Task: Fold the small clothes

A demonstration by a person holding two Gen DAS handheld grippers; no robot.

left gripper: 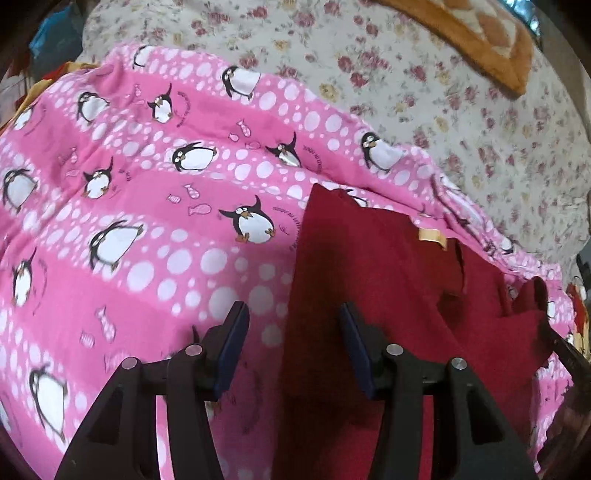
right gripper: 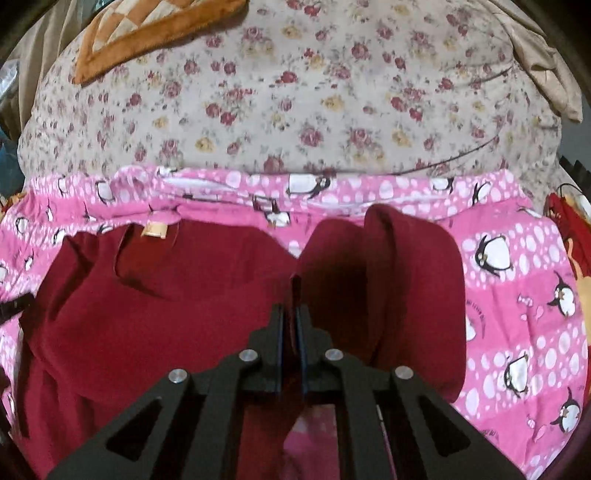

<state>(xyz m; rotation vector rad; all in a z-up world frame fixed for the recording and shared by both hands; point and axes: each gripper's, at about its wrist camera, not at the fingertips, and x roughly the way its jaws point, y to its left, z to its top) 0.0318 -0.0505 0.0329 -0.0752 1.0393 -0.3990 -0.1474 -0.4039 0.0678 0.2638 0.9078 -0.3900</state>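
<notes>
A small dark red shirt (left gripper: 388, 277) with a tan neck label (left gripper: 432, 236) lies on a pink penguin-print cloth (left gripper: 147, 221). My left gripper (left gripper: 293, 308) hovers open over the shirt's left edge, one finger above the pink cloth and the other above the red fabric. Nothing is pinched between its pads. In the right wrist view the red shirt (right gripper: 147, 314) spreads to the left, label (right gripper: 155, 229) at the collar. My right gripper (right gripper: 291, 306) is shut on a strip of the shirt's fabric. To its right the cloth stands up in a raised fold (right gripper: 406, 277).
The pink penguin cloth (right gripper: 517, 295) covers the near part of a bed. Beyond it lies a floral bedcover (right gripper: 295, 92) (left gripper: 406, 92). An orange patchwork cushion (right gripper: 147, 22) (left gripper: 480, 33) sits at the far edge. Other coloured clothes show at the picture edges.
</notes>
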